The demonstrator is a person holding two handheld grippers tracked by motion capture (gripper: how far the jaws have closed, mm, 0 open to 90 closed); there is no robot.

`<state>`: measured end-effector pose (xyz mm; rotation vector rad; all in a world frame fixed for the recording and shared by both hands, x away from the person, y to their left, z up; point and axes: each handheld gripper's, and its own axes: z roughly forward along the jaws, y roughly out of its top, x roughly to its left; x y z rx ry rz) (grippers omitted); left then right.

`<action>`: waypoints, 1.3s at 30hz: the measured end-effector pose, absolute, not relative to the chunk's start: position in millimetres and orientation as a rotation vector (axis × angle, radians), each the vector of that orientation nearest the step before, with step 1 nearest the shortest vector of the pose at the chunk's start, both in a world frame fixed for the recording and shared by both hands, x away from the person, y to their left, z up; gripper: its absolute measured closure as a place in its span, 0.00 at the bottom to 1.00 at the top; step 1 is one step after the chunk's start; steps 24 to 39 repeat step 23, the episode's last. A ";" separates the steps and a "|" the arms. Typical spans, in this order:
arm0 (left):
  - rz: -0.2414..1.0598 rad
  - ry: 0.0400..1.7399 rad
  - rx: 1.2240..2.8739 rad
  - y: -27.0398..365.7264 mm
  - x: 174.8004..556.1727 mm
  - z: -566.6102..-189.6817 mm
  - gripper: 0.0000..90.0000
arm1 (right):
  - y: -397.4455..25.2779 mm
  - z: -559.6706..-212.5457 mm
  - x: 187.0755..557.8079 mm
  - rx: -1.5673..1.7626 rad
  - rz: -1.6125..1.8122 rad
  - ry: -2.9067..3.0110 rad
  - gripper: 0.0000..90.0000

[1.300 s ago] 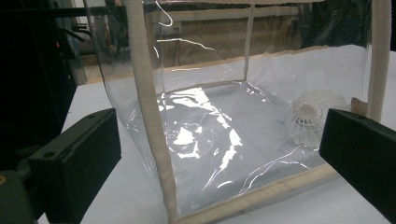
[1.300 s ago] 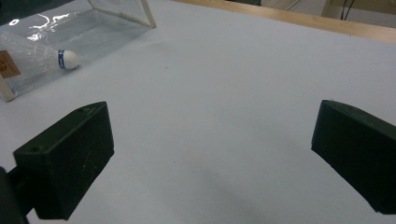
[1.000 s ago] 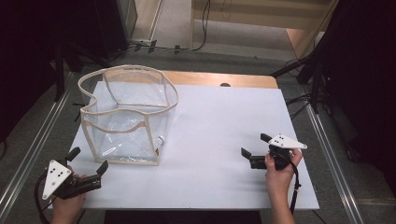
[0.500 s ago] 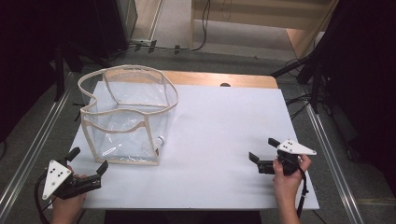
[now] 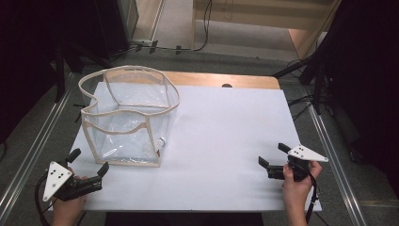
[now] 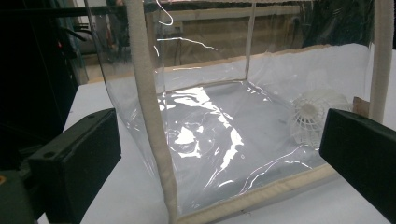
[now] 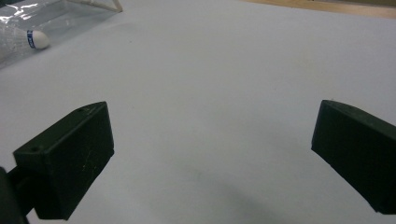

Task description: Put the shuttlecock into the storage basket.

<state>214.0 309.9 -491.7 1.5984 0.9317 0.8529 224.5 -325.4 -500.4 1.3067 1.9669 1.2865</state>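
Shuttlecock (image 6: 312, 115) is seen inside a clear plastic bag (image 5: 129, 117) with beige fabric edging, lying on the bag's floor in the near corner, ahead of the left gripper (image 5: 87, 169) and toward its right jaw. In the right gripper view, the shuttlecock's white cork tip with a blue band is seen through the bag's wall, far ahead and to the left of the jaws. The left gripper is held at the near left corner of the white table (image 5: 226, 132), jaws spread wide, with the bag's corner seam standing between them but untouched. The right gripper (image 5: 273, 160) is held well apart from the bag, over bare tabletop, its jaws likewise spread and nothing between them. Each gripper is grasped by a hand.
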 end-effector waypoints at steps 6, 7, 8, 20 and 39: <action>0.854 0.933 1.598 310.0 214.0 -491.8 0.00 | -330.2 -501.4 221.3 1.310 1.284 1.964 0.00; 0.854 0.933 1.597 309.9 214.0 -491.8 0.00 | -330.8 -501.6 220.9 1.314 1.287 1.961 0.00; 0.854 0.934 1.597 309.8 213.9 -491.8 0.00 | -332.4 -501.8 220.3 1.309 1.287 1.960 0.00; 0.853 0.919 1.597 310.0 213.2 -491.7 0.00 | -337.2 -511.3 211.5 1.318 1.332 1.944 0.00; 0.844 0.918 1.587 311.1 213.2 -491.6 0.00 | -336.0 -513.2 209.4 1.313 1.329 1.947 0.00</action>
